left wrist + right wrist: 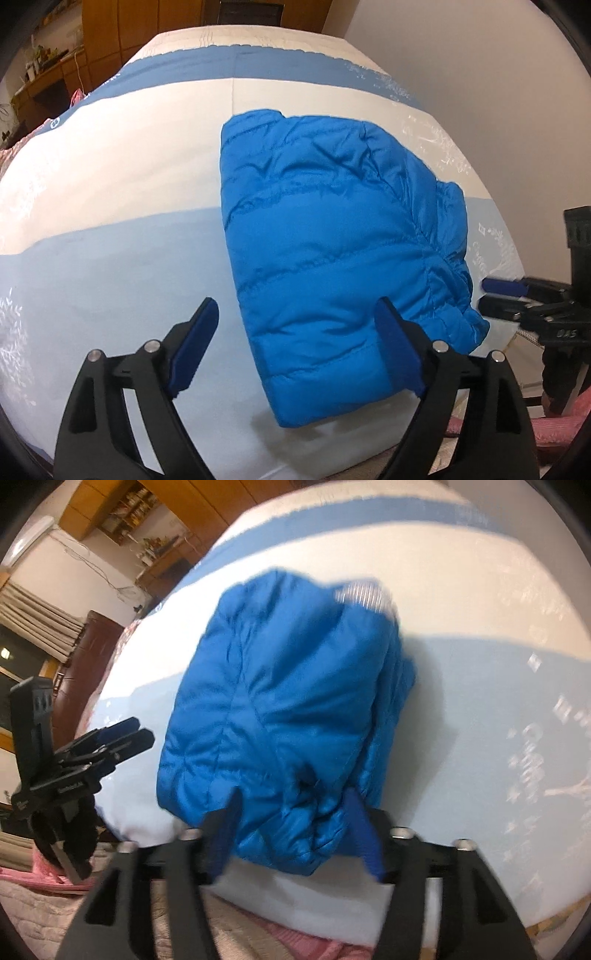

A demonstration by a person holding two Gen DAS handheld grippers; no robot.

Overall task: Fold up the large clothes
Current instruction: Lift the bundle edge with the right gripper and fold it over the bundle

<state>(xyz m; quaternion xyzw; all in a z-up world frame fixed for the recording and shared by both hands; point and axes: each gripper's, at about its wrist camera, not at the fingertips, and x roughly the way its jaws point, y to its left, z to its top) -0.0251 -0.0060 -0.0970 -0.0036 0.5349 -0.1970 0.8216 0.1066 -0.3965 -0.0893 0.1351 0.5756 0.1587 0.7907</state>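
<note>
Both grippers' jaws stand wide and empty over a folded blue jacket (pixel 332 258) on the bed (pixel 110 266).
Left gripper (pixel 295 317) and right gripper (pixel 291 805) hover; folding looks finished, the next move likely setting the bundle aside.

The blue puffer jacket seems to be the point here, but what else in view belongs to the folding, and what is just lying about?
Part of the job:
blue puffer jacket, folded on the bed cover
left gripper, open
right gripper, open

Just lying about:
pink quilt
wooden shelves
curtain
</note>
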